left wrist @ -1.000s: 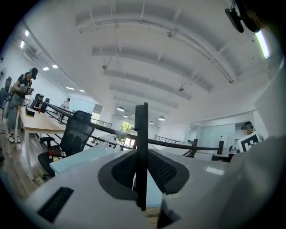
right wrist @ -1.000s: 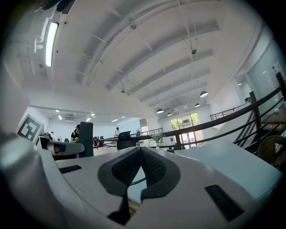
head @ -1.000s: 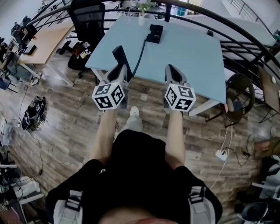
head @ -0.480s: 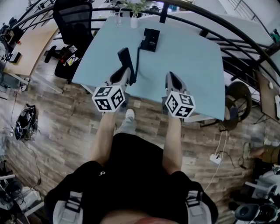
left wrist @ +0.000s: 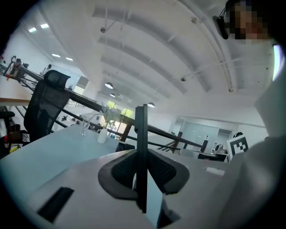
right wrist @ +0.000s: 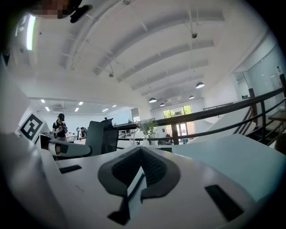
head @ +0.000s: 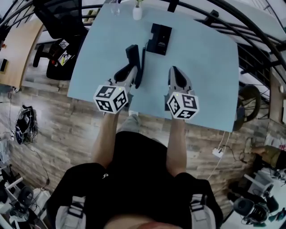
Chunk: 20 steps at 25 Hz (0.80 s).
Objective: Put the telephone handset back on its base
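The black telephone base (head: 160,39) sits on the far middle of the light blue table (head: 205,71). My left gripper (head: 129,70) is shut on the black handset (head: 133,57), which stands up out of the jaws just left of and short of the base. A dark cord (head: 143,62) runs from the base to the handset. In the left gripper view the handset (left wrist: 141,147) shows edge-on as a thin dark bar pinched between the pads. My right gripper (head: 175,76) hovers over the table's near part, shut and empty; its pads (right wrist: 154,167) meet with nothing between them.
A drinking glass (head: 115,6) and a small white vase (head: 137,12) stand at the table's far edge. A black office chair (head: 62,18) is at the far left and dark railings (head: 250,36) curve along the right. A power strip (head: 217,152) lies on the wooden floor.
Both grippers have moved forward from the table's near edge to over the table, closer to the base. The handset has stayed in the left gripper throughout.
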Each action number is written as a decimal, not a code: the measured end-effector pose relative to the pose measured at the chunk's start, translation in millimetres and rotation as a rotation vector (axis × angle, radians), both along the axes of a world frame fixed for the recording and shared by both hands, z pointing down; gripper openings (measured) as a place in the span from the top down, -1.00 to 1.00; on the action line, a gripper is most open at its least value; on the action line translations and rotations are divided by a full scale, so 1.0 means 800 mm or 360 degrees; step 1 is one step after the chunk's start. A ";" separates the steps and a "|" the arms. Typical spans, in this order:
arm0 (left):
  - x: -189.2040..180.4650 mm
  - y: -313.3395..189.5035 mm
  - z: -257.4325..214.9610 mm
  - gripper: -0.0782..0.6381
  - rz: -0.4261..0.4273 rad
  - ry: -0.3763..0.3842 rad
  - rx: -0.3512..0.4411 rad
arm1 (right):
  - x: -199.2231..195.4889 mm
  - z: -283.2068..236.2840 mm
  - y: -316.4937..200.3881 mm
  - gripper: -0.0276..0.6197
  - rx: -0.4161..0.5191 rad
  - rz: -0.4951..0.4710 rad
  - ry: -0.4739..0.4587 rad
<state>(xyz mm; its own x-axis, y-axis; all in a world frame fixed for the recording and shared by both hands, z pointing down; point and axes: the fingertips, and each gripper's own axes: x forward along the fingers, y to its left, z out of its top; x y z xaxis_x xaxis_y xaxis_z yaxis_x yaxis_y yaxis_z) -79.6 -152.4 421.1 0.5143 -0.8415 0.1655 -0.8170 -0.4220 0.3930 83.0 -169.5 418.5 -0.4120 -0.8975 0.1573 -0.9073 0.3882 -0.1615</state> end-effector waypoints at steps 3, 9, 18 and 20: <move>-0.007 -0.040 0.017 0.60 0.0064 0.0045 -0.0035 | -0.019 0.017 -0.035 0.93 -0.0048 -0.0006 0.0050; 0.001 -0.093 0.056 0.60 0.0157 0.0106 -0.0153 | -0.021 0.056 -0.075 0.93 -0.0171 -0.0004 0.0110; 0.040 -0.144 0.109 0.59 0.0259 0.0201 -0.0335 | 0.034 0.089 -0.115 0.93 -0.0303 -0.0044 0.0150; 0.048 -0.158 0.116 0.60 0.0324 0.0204 -0.0339 | 0.041 0.085 -0.128 0.93 -0.0290 -0.0059 0.0157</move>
